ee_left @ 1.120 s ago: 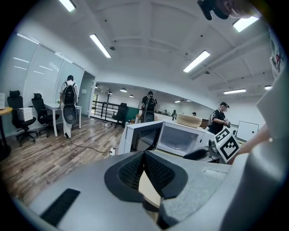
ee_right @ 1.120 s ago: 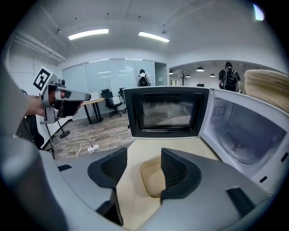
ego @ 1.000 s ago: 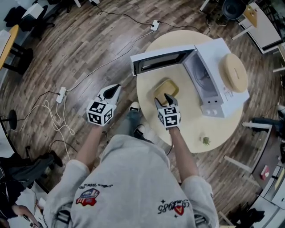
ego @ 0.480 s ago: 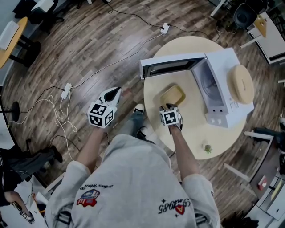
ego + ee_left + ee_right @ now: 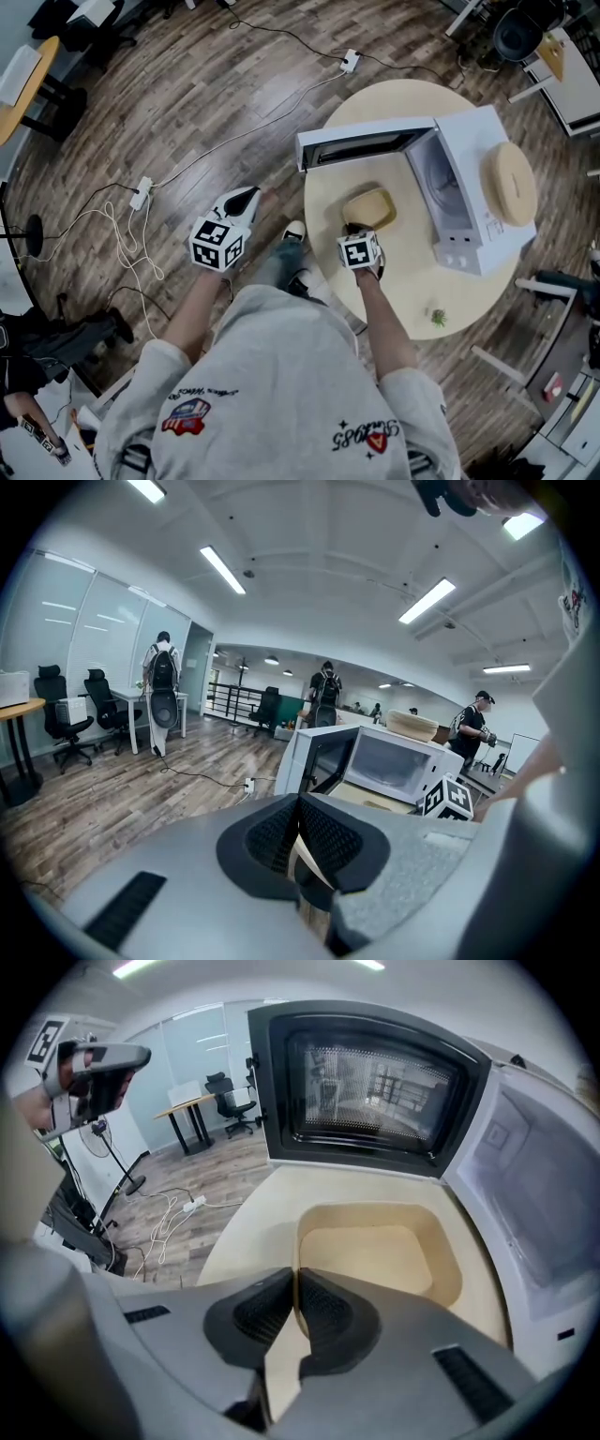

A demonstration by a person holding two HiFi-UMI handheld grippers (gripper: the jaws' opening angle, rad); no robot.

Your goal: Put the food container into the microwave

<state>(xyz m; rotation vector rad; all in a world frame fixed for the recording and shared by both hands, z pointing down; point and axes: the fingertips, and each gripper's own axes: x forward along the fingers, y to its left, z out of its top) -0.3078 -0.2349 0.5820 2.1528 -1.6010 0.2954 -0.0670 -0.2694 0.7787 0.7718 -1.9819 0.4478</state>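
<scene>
We pinch the right tool (image 5: pixel 297 1283), ribbed black pads closed tight, on the near rim of the food container (image 5: pixel 375 1260), a shallow cream tray w/ rounded corners. It sits at the round pale desk (image 5: pixel 412 281). Just ahead of that tool is the boxy white microwave (image 5: pixel 469 187), its glass door (image 5: pixel 361 145) open to the tool's left. The left tool (image 5: pixel 298 808), pads together & empty, hangs off-desk over plank floor (image 5: pixel 169 112).

Cream container (image 5: pixel 367 206); white microwave (image 5: pixel 466 128); beige table (image 5: pixel 412 291).
</scene>
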